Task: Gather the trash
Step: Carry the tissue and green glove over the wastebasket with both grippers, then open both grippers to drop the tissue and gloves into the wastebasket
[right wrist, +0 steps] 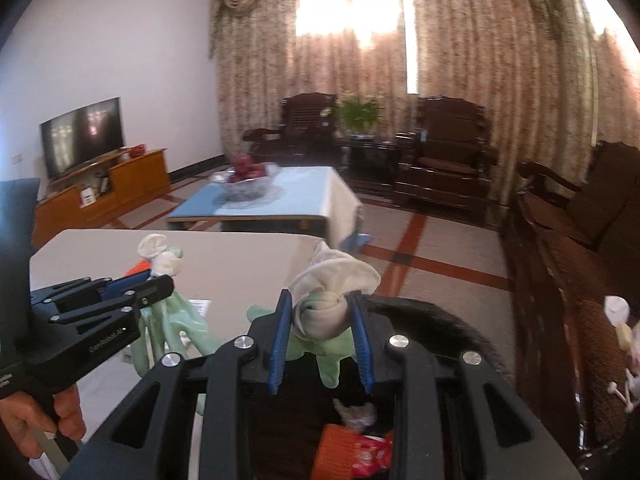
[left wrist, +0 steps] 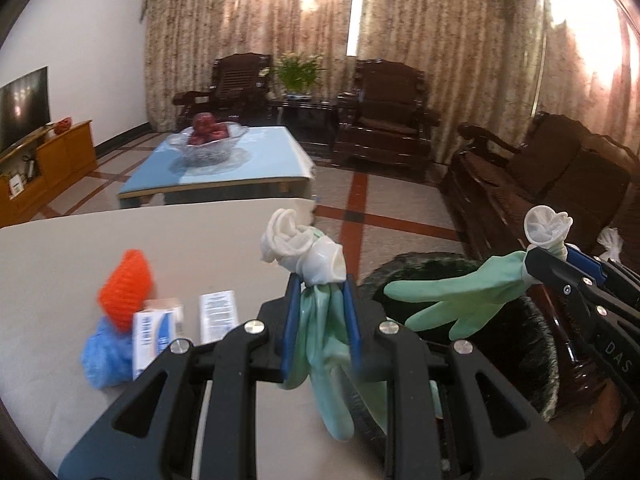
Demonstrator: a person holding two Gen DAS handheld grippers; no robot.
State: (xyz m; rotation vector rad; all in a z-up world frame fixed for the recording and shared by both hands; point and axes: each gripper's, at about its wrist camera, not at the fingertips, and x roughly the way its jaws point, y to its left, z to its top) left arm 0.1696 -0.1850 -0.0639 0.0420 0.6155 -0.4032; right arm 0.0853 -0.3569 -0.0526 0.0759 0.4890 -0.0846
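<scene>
Pale green gloves [left wrist: 320,320], orange net [left wrist: 127,288] (blue bag [left wrist: 105,354] beneath), mottled curtains [left wrist: 440,40].

Backlit room, window glare blowing out through curtains [right wrist: 360,20]. Interior dim, warm. Heavy fisheye bend, dark vignette corners. Slight blur on table clutter [left wrist: 128,300].

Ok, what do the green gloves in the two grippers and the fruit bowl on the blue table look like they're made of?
Green gloves: probably thin rubber or latex, matte to slightly glossy; they hang limp, fingers drooping, whitish inside at the cuffs. Fruit bowl: clear glass or perhaps plastic; see-through, scalloped rim with bright glints.
</scene>
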